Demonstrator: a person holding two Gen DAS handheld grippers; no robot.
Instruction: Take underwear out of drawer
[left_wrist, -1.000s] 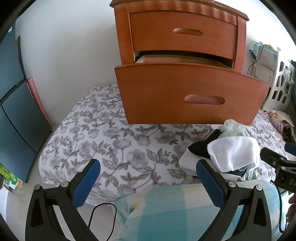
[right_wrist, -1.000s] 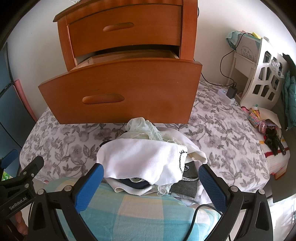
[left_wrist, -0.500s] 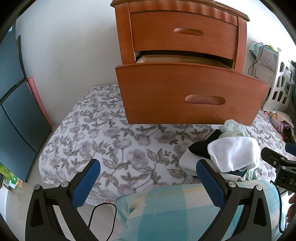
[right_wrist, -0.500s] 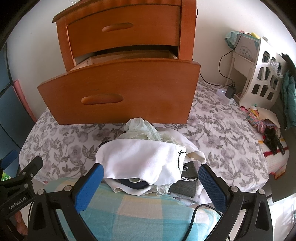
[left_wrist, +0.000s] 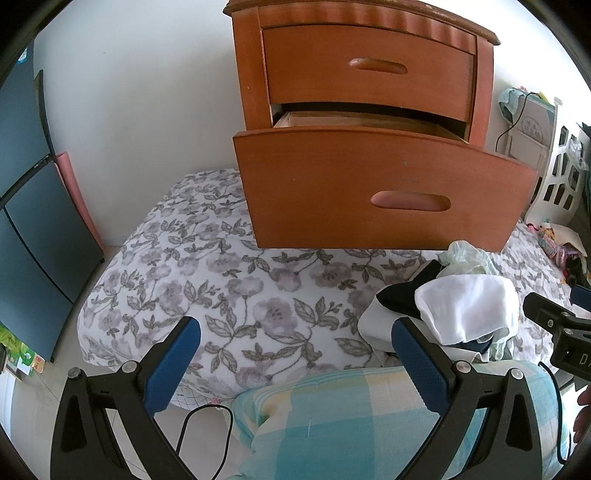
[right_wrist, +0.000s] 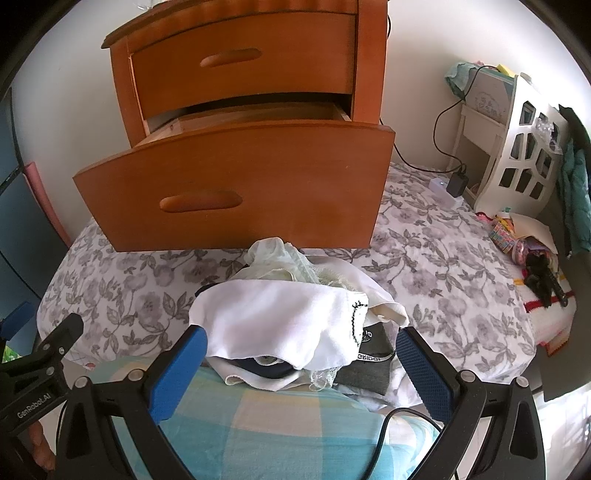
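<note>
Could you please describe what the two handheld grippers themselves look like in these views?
Both look alike: the left gripper and right gripper have black angular frames with silver screws and two fingers faced with textured blue pads. The left gripper's body, seen from the right wrist camera, bears white lettering reading GenRobot.AI. A thin black cable loops near the right gripper's base.

Both views are bright and evenly lit by soft daylight; the white wall (left_wrist: 147, 92) looks nearly blown out. Shadows are faint, with a soft dark band under the open drawer (right_wrist: 236, 184) and inside its gap. A mild sheen lies on the wood fronts. Fisheye distortion bends the nightstand (left_wrist: 369, 74) edges and curves the bed (left_wrist: 221, 288) outline, and black vignette fills the corners. The centre is sharp; detail softens toward the rim, where the shelf (right_wrist: 524, 140) looks slightly smeared
</note>
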